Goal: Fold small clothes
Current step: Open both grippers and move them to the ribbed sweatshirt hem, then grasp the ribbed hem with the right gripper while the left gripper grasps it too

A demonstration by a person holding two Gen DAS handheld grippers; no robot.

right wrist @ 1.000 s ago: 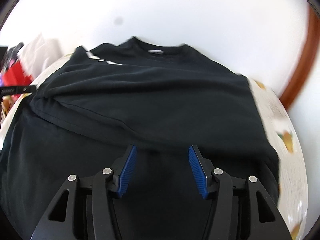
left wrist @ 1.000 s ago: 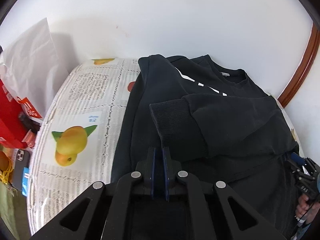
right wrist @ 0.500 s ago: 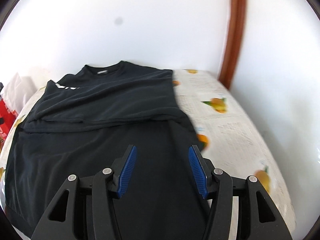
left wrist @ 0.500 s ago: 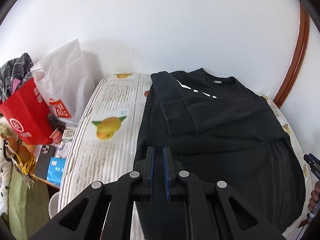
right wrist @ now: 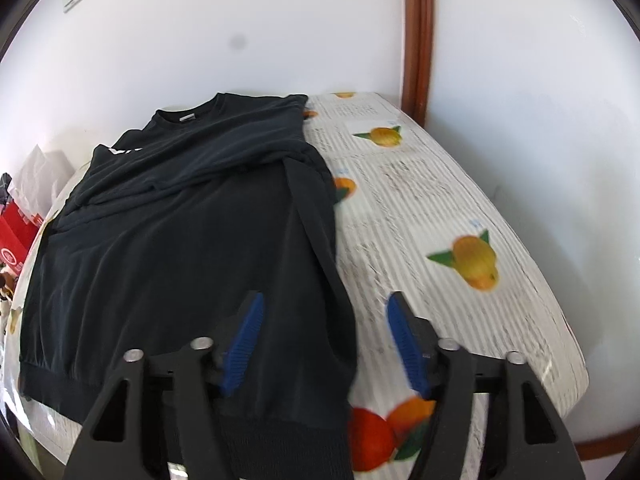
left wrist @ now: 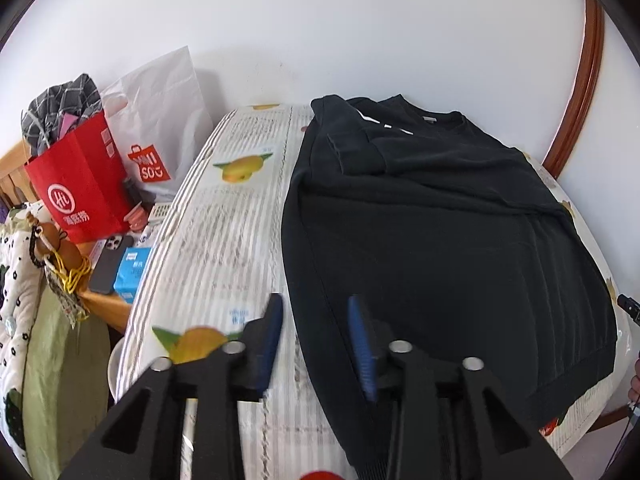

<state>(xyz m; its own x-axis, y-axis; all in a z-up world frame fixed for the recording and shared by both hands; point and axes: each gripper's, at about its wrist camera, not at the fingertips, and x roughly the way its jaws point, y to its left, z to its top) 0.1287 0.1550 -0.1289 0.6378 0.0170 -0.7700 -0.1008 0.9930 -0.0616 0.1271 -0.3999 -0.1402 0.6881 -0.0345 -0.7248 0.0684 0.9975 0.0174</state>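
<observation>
Left wrist view is showing the left gripper [left wrist: 314, 338] hovering with jaws spread over the near left edge of the black sweatshirt [left wrist: 436, 232], which is lying flat, sleeves folded across its chest, on the fruit-print desk [left wrist: 224, 232]. The right gripper [right wrist: 322, 338] is hanging with jaws spread, empty, over the sweatshirt's right hem edge.

left gripper [left wrist: 314, 338] parted, right gripper [right wrist: 322, 342] wider — empty

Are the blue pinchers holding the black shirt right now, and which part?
No, nothing is held. The left gripper and right gripper are both open, with empty gaps, near the black sweatshirt's bottom corners on the table.
</observation>
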